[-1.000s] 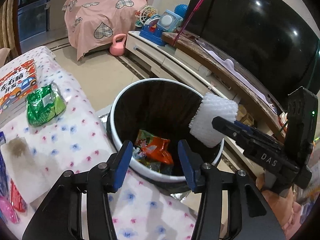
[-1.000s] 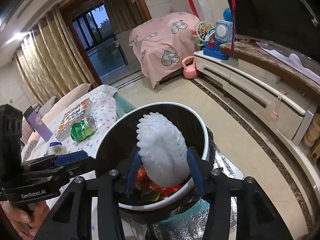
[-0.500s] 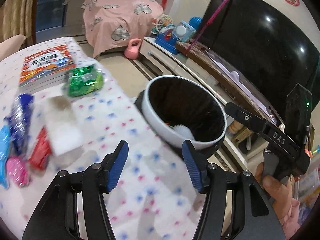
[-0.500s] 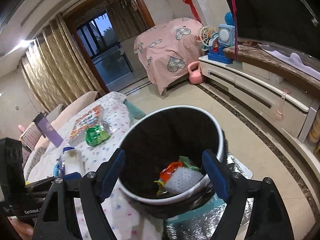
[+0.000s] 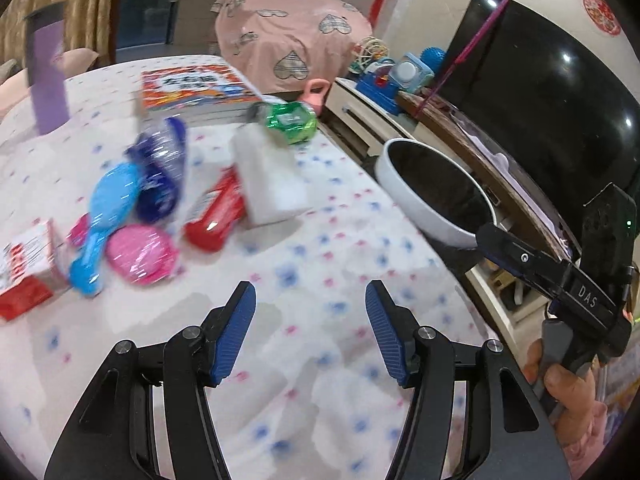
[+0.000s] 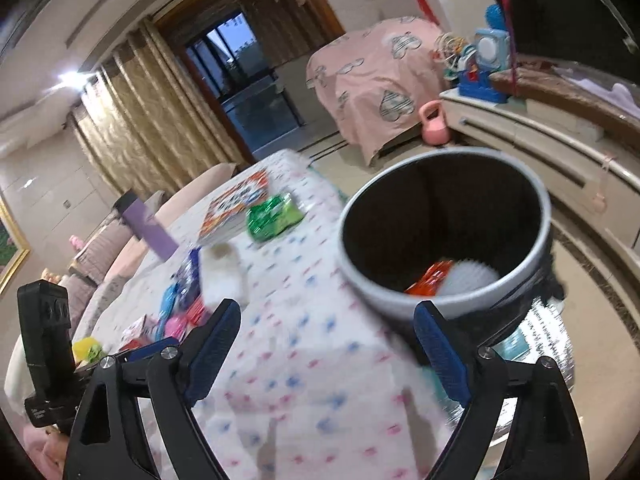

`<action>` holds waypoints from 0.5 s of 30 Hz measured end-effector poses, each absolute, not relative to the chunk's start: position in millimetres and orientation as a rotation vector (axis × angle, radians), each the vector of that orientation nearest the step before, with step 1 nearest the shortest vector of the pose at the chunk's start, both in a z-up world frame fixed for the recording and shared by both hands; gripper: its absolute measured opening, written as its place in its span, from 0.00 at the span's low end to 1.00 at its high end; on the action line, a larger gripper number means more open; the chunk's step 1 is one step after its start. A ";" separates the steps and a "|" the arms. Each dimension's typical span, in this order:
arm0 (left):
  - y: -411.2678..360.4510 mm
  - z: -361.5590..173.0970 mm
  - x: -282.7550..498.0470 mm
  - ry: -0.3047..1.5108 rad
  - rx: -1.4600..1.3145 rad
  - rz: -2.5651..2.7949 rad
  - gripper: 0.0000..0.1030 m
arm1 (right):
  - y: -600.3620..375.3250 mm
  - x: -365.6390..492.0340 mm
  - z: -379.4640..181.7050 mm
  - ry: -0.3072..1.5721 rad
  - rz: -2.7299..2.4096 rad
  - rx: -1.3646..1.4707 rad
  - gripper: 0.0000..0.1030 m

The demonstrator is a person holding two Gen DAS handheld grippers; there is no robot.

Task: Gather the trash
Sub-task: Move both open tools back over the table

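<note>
The left gripper (image 5: 308,336) has its jaws spread wide and empty, hanging over bare floral cloth on the near part of the worktop (image 5: 328,248), so it can drop onto the next piece of litter. That litter lies beyond it to the far left: a red wrapper (image 5: 216,216), a pink packet (image 5: 141,254), a blue wrapper (image 5: 160,172) and a white foam block (image 5: 268,176), with a green bag (image 5: 289,121) farther off by the book (image 5: 192,92).

The right gripper (image 6: 326,346) is likewise gaping and empty, held over the worktop's right edge just short of the trash bin (image 6: 444,304), which stands off that edge so things can be dropped straight in. Inside the bin lie the white foam net (image 6: 468,276) and an orange wrapper (image 6: 430,278).

A second ago the right jaws pinched that foam net above the bin; half a second ago they had let go and it lay inside. Both grippers have since swung left, away from the bin toward the litter, and both views are blurred by the motion.
</note>
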State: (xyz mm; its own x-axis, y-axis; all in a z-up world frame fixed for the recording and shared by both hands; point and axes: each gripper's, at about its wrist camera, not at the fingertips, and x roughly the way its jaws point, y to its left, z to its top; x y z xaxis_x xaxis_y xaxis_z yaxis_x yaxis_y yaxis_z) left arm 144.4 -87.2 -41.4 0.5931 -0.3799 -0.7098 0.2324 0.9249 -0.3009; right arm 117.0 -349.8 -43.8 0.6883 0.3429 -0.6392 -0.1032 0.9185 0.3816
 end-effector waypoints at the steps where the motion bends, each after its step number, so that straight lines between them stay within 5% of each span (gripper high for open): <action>1: -81.9 -42.3 141.6 0.865 -0.187 -0.350 0.56 | -343.4 115.5 -45.6 0.780 0.263 0.326 0.87; 15: -6.5 -51.1 120.5 0.853 -0.228 -0.271 0.56 | -268.6 119.0 -55.2 0.822 0.373 0.259 0.87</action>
State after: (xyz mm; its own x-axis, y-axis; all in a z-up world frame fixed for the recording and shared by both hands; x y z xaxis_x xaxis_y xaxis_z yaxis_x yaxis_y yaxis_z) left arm 120.5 -6.5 -51.1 0.6273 -0.3243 -0.7080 0.1432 0.9417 -0.3045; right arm 119.0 -268.6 -55.2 0.6215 0.4192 -0.6618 -0.2212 0.9043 0.3652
